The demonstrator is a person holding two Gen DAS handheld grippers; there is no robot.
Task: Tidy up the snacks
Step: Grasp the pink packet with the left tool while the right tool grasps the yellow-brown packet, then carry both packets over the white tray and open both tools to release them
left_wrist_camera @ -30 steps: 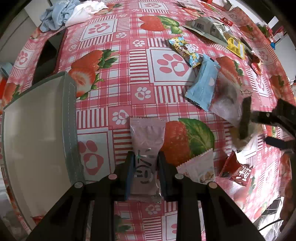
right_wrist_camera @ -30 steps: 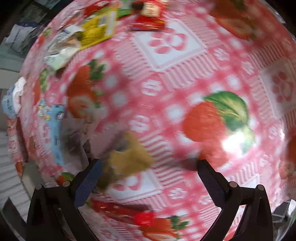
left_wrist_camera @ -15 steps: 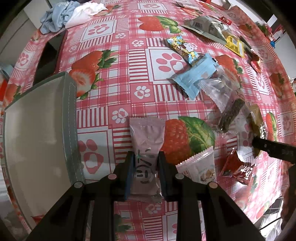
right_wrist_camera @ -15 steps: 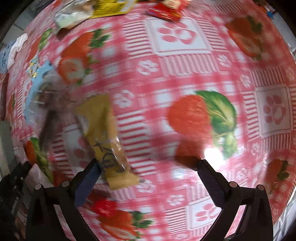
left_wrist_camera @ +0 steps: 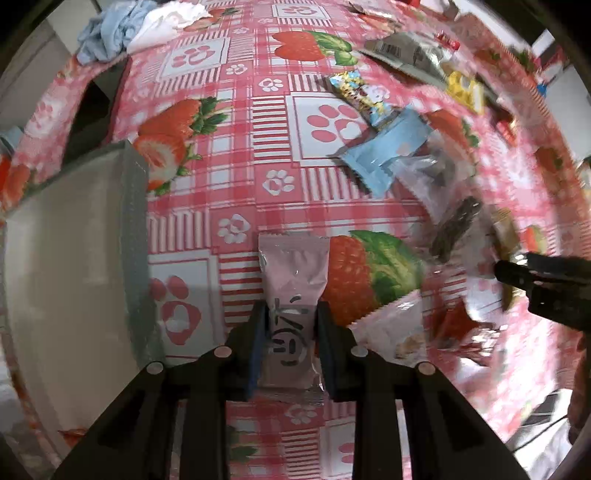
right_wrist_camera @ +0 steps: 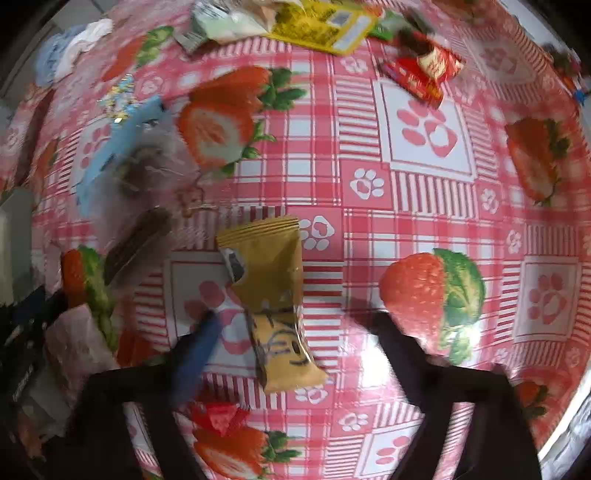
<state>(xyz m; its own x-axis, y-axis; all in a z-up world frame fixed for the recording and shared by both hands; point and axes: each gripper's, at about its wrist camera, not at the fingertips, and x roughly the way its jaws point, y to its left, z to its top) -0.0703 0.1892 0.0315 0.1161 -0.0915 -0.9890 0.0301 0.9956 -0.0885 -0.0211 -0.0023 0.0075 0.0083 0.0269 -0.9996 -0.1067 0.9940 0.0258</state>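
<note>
A glossy oilcloth [left_wrist_camera: 236, 177] printed with red checks, strawberries and paw prints covered the counter and caught a bright glare [right_wrist_camera: 373, 373] from the room's light. A crumpled blue and white cloth [left_wrist_camera: 122, 26] lay at its far corner.

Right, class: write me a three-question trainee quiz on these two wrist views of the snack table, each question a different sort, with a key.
1. True or false: the left gripper is shut on the pink packet.
2. Which packet lies between the right gripper's fingers? A red, B mustard-yellow, C light blue.
3. Fill in: the grey tray sits on the ___ side of the left wrist view.

Key: 1 true; 2 B, the mustard-yellow packet, jaws closing, not yet gripping; 3 left.
</note>
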